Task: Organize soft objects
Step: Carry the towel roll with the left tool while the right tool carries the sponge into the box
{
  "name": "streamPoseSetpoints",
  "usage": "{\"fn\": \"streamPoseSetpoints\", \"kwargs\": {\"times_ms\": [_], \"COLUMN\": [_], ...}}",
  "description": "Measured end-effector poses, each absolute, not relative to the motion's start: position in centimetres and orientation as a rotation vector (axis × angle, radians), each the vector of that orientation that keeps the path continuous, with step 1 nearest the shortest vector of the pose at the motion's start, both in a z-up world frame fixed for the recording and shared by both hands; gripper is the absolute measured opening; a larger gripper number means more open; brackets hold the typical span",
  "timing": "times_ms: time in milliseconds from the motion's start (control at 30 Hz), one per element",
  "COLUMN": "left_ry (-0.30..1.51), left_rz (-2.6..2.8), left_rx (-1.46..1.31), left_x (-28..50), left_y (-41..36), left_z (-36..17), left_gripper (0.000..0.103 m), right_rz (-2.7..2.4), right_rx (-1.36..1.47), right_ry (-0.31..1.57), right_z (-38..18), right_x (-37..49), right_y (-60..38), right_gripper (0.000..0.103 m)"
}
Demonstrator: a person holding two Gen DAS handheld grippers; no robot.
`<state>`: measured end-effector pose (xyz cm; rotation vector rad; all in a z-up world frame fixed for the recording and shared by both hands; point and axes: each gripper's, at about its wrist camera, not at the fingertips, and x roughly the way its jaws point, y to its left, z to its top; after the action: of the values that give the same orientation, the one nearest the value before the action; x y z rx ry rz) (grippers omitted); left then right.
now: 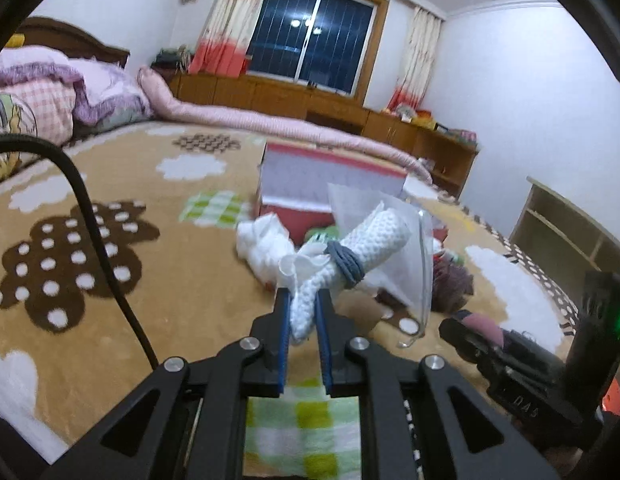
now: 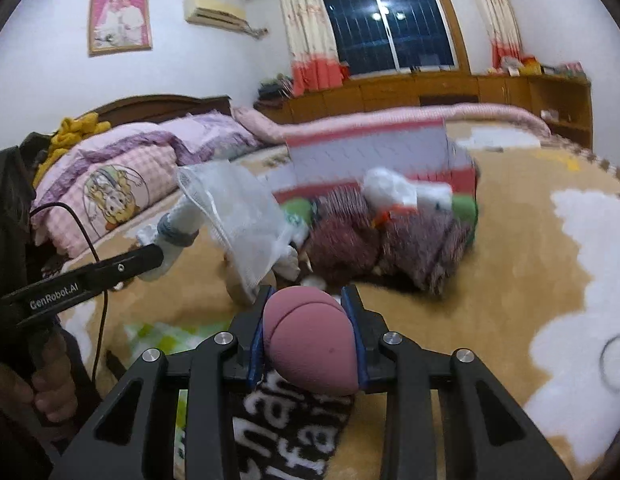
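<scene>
Left gripper [image 1: 304, 312] is clamped on the rolled white towel [image 1: 361, 252], its long axis pointing straight at the red box [image 1: 333, 176]; right gripper [image 2: 310, 312] is squeezing a pink sponge [image 2: 310, 344].

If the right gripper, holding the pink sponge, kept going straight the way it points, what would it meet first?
Most likely the heap of dark red knitted fabric lying on the blanket in front of the red and white box. The right gripper is shut on the pink sponge. The clear mesh bag hangs left of that line; depth is uncertain.

White knit roll [image 1: 361, 248] tied with a grey band, lifted tilted; pink egg-shaped sponge [image 2: 310, 344] held upright
</scene>
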<state>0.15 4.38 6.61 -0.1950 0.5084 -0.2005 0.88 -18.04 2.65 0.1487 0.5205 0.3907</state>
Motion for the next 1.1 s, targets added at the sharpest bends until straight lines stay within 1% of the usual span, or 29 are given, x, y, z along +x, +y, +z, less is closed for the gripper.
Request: {"fn": "streamPoseSetpoints", "kwargs": {"times_ms": [167, 400, 600, 767, 967, 1100], "left_ry": [0.433, 0.404, 0.376, 0.356, 0.310, 0.322], "left_rz": [-0.214, -0.181, -0.177, -0.194, -0.211, -0.241], "left_rx": [-0.146, -0.167, -0.166, -0.179, -0.155, -0.147], "left_x": [-1.0, -1.0, -0.6, 0.5, 2.4, 3.8], "left_y": [3.5, 3.8, 4.0, 4.0, 3.1, 2.9], "left_z": [8.1, 9.8, 10.7, 11.9, 13.8, 13.3], "left_gripper": [0.013, 0.013, 0.013, 0.013, 0.013, 0.013], "right_rz": [0.407, 0.404, 0.388, 0.368, 0.340, 0.351], "right_rx": [0.145, 0.182, 0.164, 0.186, 0.148, 0.146], "right_ry": [0.460, 0.440, 0.438, 0.405, 0.293, 0.275], "right_z": [4.4, 6.0, 6.2, 7.8, 10.8, 11.2], "right_x": [0.4, 0.6, 0.8, 1.4, 2.9, 4.3], "right_y": [-18.4, -19.1, -19.1, -19.9, -20.7, -21.3], "right_gripper": [0.034, 0.035, 0.035, 0.035, 0.036, 0.036]}}
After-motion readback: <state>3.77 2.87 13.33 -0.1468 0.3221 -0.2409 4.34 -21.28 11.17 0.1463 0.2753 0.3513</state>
